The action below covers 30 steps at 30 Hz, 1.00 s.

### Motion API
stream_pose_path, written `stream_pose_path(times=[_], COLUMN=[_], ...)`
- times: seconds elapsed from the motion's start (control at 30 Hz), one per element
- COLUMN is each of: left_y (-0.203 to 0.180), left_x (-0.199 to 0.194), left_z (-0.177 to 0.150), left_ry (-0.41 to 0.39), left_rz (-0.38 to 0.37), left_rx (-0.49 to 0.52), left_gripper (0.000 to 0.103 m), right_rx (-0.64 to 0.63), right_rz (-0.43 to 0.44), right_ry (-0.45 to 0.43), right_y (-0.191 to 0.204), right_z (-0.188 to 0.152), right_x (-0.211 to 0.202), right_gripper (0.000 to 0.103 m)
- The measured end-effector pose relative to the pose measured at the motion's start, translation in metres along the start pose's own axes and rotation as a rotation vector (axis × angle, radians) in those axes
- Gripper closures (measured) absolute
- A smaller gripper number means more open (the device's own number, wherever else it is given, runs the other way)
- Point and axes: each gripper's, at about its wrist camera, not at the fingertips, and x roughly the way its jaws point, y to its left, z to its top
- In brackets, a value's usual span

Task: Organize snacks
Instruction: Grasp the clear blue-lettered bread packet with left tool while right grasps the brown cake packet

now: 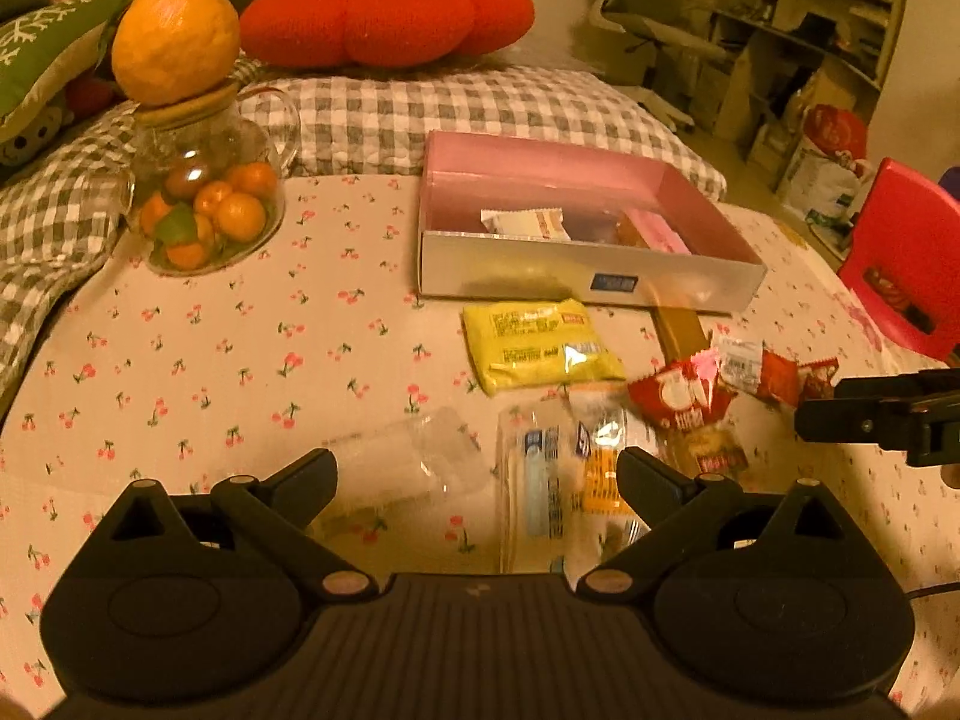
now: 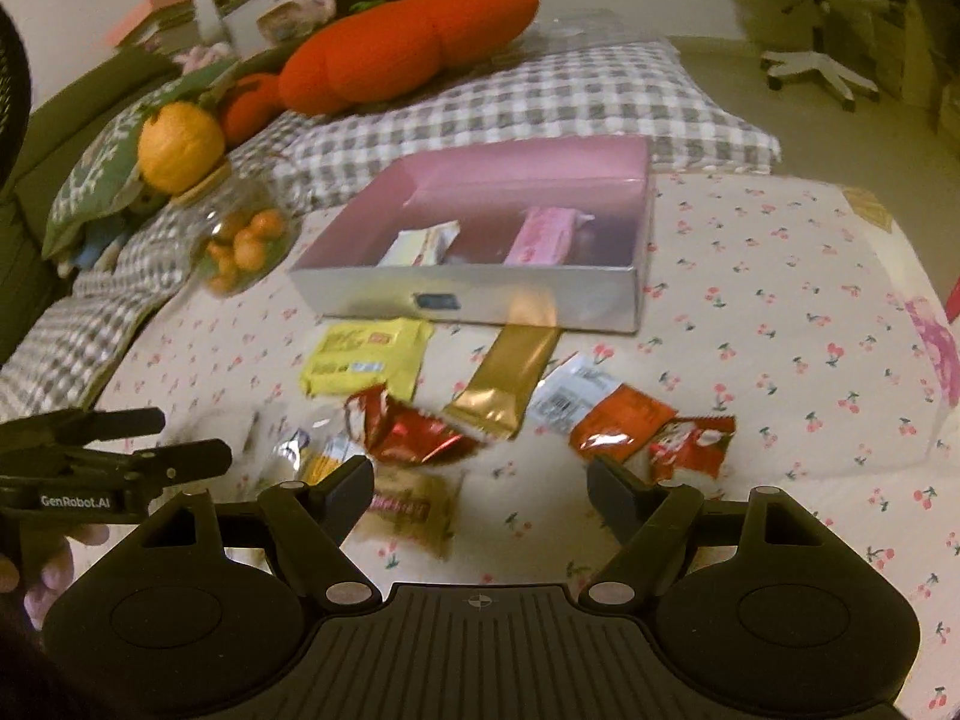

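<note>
Snacks scattered on cherry-print cloth (image 1: 240,348), just in front of pink-lined box (image 1: 708,198); box at 12 o'clock of both grippers, already holding white packet (image 2: 420,243) and pink packet (image 2: 540,237)
Yellow packet (image 1: 540,345) nearest box front; gold bar (image 2: 510,378) at its 3 o'clock, far end touching box wall
Red wrappers (image 2: 630,432) at 3 o'clock of gold bar, red foil pack (image 2: 408,435) at its 7 o'clock
Left gripper (image 1: 477,474) spread wide, nothing clamped, hovering over clear wrapped snack (image 1: 552,480) and clear plastic (image 1: 414,456)
Right gripper (image 2: 480,480) also parted, empty, brown packet (image 2: 414,510) below by its left finger
Glass jar (image 1: 204,204) of small oranges at 10 o'clock of box, large orange (image 1: 174,39) on lid
Frames blurred, labels unreadable
</note>
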Motion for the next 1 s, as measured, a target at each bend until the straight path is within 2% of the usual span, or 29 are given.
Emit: stream_pose_path(times=[0.2, 0.47, 0.57, 0.7, 0.83, 1.0], left_y=[0.001, -0.005, -0.008, -0.008, -0.008, -0.002], left_x=[0.003, 0.014, 0.02, 0.023, 0.022, 0.021], left_z=[-0.016, -0.024, -0.025, -0.025, -0.025, -0.024], left_ry=[0.014, 0.045, 0.062, 0.064, 0.072, 0.086], left_rz=[-0.053, -0.116, -0.109, -0.102, -0.083, -0.074], left_rx=[-0.025, -0.021, -0.018, -0.012, 0.007, -0.006], left_gripper=[0.013, 0.036, 0.047, 0.051, 0.068, 0.071], right_rx=[-0.04, -0.057, -0.071, -0.082, -0.124, -0.145], right_rz=[0.012, 0.025, 0.018, 0.003, -0.009, -0.027], right_ry=[0.0, 0.036, 0.045, 0.046, 0.039, 0.021], right_y=[0.01, 0.023, 0.027, 0.03, 0.036, 0.043], right_z=[-0.014, -0.027, -0.03, -0.032, -0.031, -0.031], right_x=[0.008, 0.03, 0.037, 0.045, 0.05, 0.053], right_gripper=[0.023, 0.023, 0.023, 0.023, 0.023, 0.023])
